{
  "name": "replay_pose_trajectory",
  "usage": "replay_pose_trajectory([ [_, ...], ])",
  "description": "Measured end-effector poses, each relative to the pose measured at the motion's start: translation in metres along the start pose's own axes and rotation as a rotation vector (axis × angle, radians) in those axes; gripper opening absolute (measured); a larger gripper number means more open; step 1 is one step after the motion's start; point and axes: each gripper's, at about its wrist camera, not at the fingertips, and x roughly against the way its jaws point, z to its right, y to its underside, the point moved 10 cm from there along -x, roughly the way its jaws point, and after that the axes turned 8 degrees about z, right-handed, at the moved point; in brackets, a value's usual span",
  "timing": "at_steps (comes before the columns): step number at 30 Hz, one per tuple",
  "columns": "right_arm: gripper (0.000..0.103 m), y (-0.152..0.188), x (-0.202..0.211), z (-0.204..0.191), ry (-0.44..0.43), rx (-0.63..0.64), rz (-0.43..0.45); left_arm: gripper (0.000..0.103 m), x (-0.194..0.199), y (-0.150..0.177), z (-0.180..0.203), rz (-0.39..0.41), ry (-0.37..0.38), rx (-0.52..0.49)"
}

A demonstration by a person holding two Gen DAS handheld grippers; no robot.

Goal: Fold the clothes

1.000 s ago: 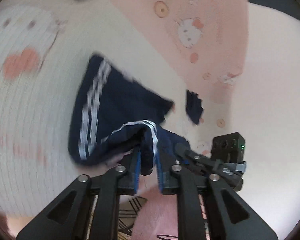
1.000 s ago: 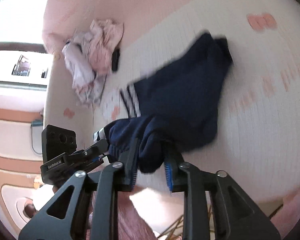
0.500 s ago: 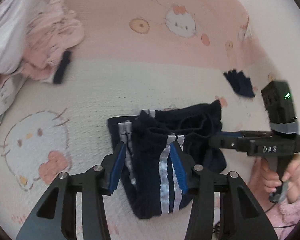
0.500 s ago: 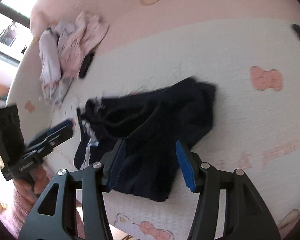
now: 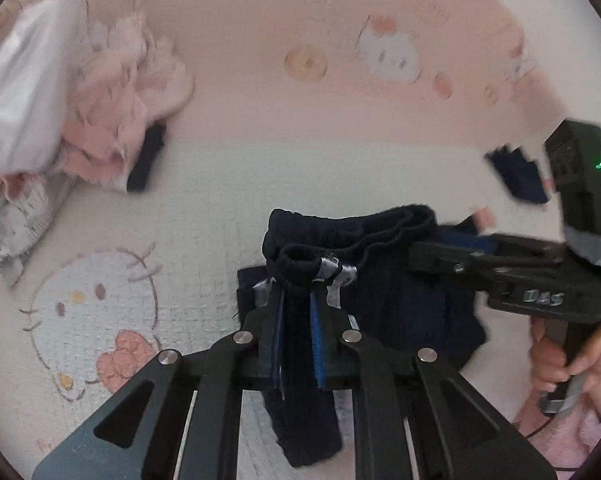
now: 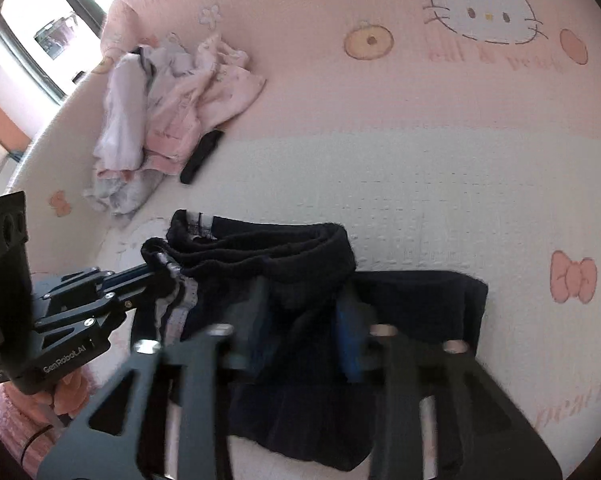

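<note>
My left gripper (image 5: 298,312) is nearest in the left wrist view: jaws pinched together on the striped side of the navy shorts (image 5: 364,280), cloth squeezed between the blue pads, w/ the loose end hanging down between the arms. My right gripper (image 6: 302,320) has navy fabric bunched between its blue pads too, but that view is blurred & the pads sit wider apart, so I can't tell if the jaws are clamped or just around the cloth.

The shorts lie on the bedspread (image 5: 204,216), cream w/ a cat print, waistband (image 6: 260,240) rolled up & facing away from me, white side stripes (image 6: 176,304) at my left gripper's tips. One dark leg panel spreads flat toward the right in the right wrist view.

Just past the shorts, to the right in the left view, a small navy item (image 5: 520,176) lies apart from them, blurred. Farther back on the left, well apart, sits a pile of pink & white clothes (image 6: 168,120) w/ a dark strip (image 6: 200,156) poking from its edge. Behind it all the bedspread turns pink.
</note>
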Motion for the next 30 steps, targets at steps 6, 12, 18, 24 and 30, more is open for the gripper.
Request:
replay_pose_trajectory([
  [6, 0.055, -0.001, 0.033, 0.021, -0.008, -0.183, 0.038, 0.038, 0.027, -0.004, -0.006, 0.030, 0.030, 0.111],
  [12, 0.055, 0.029, 0.076, 0.022, 0.077, -0.157, 0.045, 0.045, 0.050, 0.038, -0.009, -0.050, 0.042, 0.175],
  [18, 0.055, 0.041, 0.062, 0.009, 0.149, -0.143, 0.059, 0.044, 0.031, 0.062, 0.005, -0.120, 0.009, 0.140],
  [24, 0.051, 0.065, 0.035, 0.019, 0.375, 0.012, -0.030, 0.034, 0.029, 0.070, 0.004, -0.143, -0.065, 0.047],
  [30, 0.059, 0.080, 0.055, 0.030, 0.412, -0.050, -0.056, 0.036, 0.054, 0.069, 0.004, -0.070, 0.004, 0.091],
])
